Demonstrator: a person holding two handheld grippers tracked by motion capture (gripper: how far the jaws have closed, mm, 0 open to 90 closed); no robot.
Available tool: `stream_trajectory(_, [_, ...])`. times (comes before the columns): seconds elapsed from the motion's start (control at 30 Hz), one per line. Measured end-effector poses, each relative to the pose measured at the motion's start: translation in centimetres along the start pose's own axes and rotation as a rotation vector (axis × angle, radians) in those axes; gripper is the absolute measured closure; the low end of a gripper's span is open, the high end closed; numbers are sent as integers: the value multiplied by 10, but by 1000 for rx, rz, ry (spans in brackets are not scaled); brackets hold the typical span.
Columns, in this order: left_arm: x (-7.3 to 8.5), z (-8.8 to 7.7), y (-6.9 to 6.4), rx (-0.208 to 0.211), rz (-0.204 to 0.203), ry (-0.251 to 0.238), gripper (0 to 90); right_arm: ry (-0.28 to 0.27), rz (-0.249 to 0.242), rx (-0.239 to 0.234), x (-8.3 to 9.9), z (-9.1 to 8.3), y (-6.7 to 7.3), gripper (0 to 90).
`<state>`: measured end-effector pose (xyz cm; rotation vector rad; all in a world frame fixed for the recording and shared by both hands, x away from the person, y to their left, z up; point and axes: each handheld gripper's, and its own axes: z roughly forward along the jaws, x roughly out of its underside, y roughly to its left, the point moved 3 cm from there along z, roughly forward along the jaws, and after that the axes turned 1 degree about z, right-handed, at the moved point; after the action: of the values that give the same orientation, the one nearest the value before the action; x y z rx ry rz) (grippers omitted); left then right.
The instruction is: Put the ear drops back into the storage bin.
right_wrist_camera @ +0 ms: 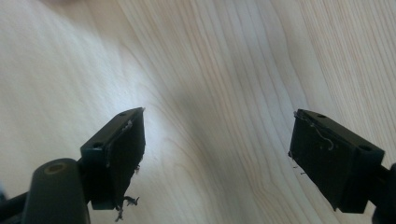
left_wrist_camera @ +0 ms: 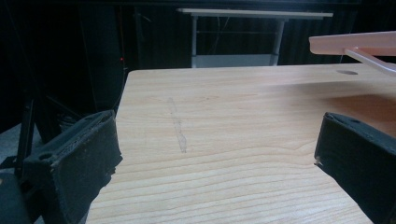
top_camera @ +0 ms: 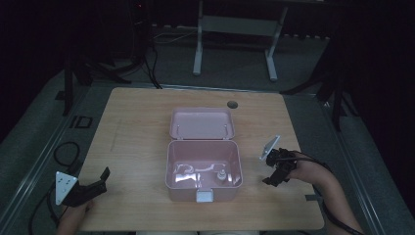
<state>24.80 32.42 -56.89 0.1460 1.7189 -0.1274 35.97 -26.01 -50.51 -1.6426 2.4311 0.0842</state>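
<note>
Both claws gape beside pink box point(top_camera: 204, 169); no writing legible.

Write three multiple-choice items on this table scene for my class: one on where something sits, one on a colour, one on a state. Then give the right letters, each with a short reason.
1. Where does the box stand on the table?
A. Near the middle, between the two grippers
B. At the far left corner
C. Off the table, on the floor

2. What colour is the box?
A. Blue
B. Pink
C. Green

3. In what state is the box's lid?
A. Shut and latched
B. Open, swung back on the far side
C. Taken off, lying beside the left gripper

Answers:
1 A: in the high view it stands mid-table, with the left gripper and the right gripper to either side.
2 B: box and lid are both pale pink.
3 B: the lid lies back beyond the box, whose inside shows.
</note>
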Motion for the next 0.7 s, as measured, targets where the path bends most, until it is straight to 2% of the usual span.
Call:
stream_trajectory(0.43, [0,0,0,-1,1,-1,4,-76,110,74,28,13,-7,179])
stream_trajectory(0.6, [0,0,0,-1,-1,-2,4,-147,174,118,34,21,-7,179])
stream_trajectory(0.7, [0,0,0,0,-1,-3,4,-191,230,143,37,26,-7,178])
